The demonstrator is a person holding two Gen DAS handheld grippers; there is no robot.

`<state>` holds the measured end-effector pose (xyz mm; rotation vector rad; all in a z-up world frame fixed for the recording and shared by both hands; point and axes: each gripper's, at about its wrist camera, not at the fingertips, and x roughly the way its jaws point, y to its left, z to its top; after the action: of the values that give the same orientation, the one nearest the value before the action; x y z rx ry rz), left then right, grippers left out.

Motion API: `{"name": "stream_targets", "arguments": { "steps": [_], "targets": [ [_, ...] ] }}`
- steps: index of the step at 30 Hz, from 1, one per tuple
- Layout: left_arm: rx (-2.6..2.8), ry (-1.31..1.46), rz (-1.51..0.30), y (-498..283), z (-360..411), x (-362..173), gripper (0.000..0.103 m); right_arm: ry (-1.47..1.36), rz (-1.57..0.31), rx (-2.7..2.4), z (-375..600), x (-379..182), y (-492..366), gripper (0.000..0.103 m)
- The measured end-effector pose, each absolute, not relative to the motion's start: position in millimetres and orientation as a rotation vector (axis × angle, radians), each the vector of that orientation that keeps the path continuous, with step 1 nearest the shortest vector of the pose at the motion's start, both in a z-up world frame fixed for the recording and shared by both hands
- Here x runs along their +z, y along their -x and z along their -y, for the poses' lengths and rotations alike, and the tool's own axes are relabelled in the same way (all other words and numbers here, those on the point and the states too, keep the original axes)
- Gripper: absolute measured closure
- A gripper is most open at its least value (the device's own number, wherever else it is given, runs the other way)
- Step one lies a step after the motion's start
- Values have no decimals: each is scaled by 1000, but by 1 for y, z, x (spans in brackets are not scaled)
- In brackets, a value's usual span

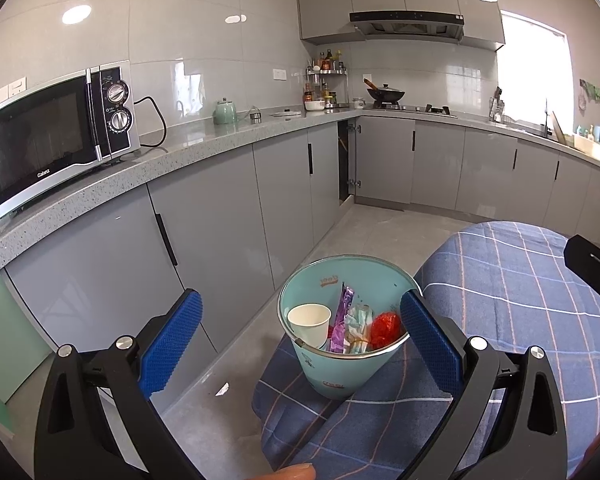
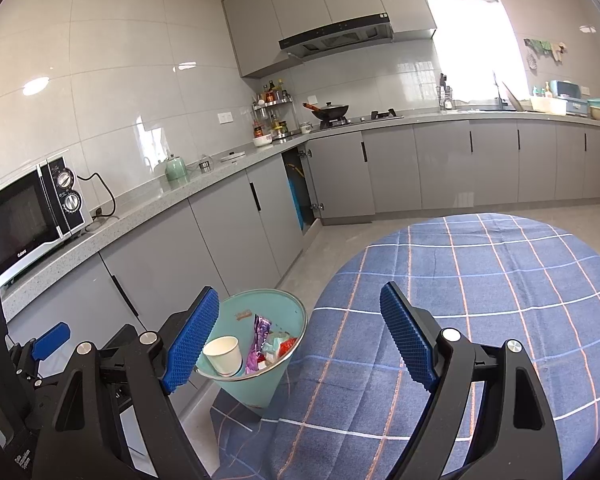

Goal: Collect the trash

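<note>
A teal bin (image 1: 328, 372) stands on the floor beside the table. It holds a white paper cup (image 1: 310, 324), a purple wrapper (image 1: 342, 320), a crumpled face mask (image 1: 358, 328) and a red wrapper (image 1: 385, 330). My left gripper (image 1: 300, 340) is open and empty, its blue pads (image 1: 172, 344) wide on either side of the bin, above it. The bin (image 2: 260, 384) with the cup (image 2: 224, 356) also shows in the right wrist view. My right gripper (image 2: 298, 342) is open and empty above the table's left edge, just right of the bin.
A table under a blue checked cloth (image 2: 480, 300) fills the right. A grey counter (image 1: 148, 168) with a microwave (image 1: 52, 136), a kettle (image 1: 225, 113) and a stove runs along the wall. One cabinet door (image 1: 350, 160) stands ajar. A white scrap (image 1: 222, 390) lies on the floor.
</note>
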<state>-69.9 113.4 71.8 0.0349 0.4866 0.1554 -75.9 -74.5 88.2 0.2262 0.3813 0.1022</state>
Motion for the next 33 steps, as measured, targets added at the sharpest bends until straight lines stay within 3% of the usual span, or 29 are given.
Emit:
{"name": "stream_targets", "arguments": {
  "steps": [33],
  "targets": [
    [101, -35, -517, 41, -99, 65, 6, -249, -427, 66, 94, 69, 56, 21]
  ]
}}
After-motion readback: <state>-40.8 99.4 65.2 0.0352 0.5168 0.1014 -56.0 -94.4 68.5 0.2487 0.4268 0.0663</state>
